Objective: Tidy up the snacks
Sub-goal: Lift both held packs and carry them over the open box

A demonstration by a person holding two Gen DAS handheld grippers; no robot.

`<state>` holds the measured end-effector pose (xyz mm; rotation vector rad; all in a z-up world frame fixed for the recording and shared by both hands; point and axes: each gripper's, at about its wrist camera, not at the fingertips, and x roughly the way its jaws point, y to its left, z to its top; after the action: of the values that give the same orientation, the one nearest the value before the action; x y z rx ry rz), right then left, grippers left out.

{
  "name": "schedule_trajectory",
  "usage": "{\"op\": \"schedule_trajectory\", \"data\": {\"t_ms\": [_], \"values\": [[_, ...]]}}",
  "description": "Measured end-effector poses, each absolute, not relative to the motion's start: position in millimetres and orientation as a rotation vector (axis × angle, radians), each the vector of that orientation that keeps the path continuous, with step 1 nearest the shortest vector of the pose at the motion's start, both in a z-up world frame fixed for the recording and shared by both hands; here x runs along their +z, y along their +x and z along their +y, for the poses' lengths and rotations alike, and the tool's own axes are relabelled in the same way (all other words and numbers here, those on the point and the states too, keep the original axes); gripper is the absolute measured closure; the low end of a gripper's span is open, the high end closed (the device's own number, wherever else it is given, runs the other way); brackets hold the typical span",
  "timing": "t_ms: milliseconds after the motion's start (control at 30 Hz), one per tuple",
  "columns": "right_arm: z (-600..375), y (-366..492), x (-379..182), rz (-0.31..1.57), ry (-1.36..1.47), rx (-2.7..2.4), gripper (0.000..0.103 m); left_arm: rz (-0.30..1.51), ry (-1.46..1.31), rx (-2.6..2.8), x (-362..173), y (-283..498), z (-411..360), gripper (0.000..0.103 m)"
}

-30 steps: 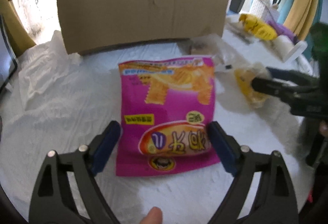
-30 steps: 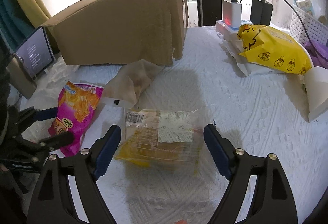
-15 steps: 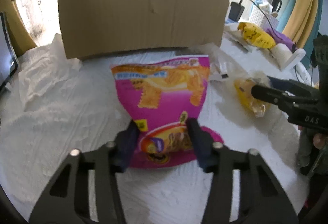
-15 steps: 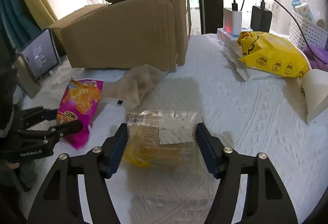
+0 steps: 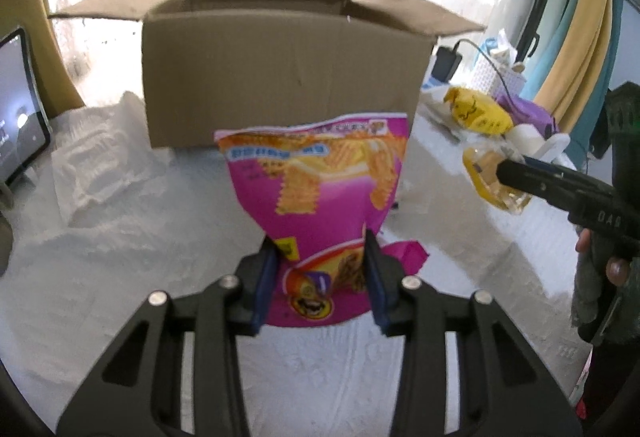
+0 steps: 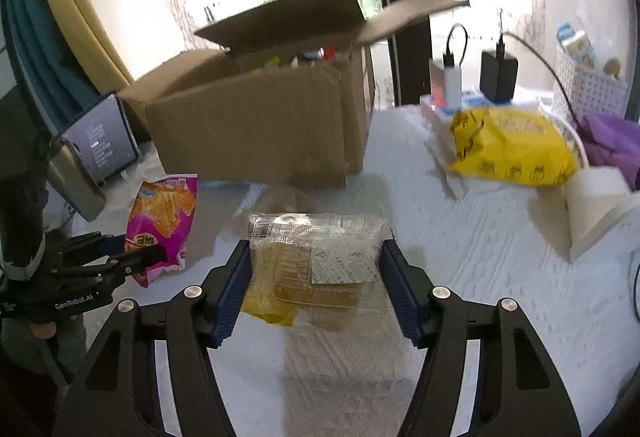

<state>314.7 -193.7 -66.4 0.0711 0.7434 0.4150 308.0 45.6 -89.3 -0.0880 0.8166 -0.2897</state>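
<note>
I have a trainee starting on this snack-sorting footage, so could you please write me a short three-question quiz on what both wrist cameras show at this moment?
1. True or false: the cardboard box has its top flaps shut.
2. Which packet does the left gripper grip? A) yellow bag B) pink snack bag C) clear packet
3. Fill in: the right gripper holds the ____ packet.

Key
1. False: the flaps stand open, and some items show inside in the right wrist view.
2. B: the blue pads squeeze its lower part, and the bag stands up in front of the box.
3. Clear: it sits pressed between the two pads.
</note>
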Motion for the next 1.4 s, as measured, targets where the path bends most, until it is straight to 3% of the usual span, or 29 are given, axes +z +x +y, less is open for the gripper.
{"op": "schedule_trajectory", "data": {"t_ms": [800,1400], "values": [[-163.4,348.7,-1.4,0.633,0.055,0.480,0.036,0.684,-0.118,-0.269,-23.4,336.7,79.2,0.062],[-149.0,404.4,11.0,0.599,0.082,0.504,0.036,0.628,-0.152,-0.210,7.1,397.3,103.5,0.062]]}}
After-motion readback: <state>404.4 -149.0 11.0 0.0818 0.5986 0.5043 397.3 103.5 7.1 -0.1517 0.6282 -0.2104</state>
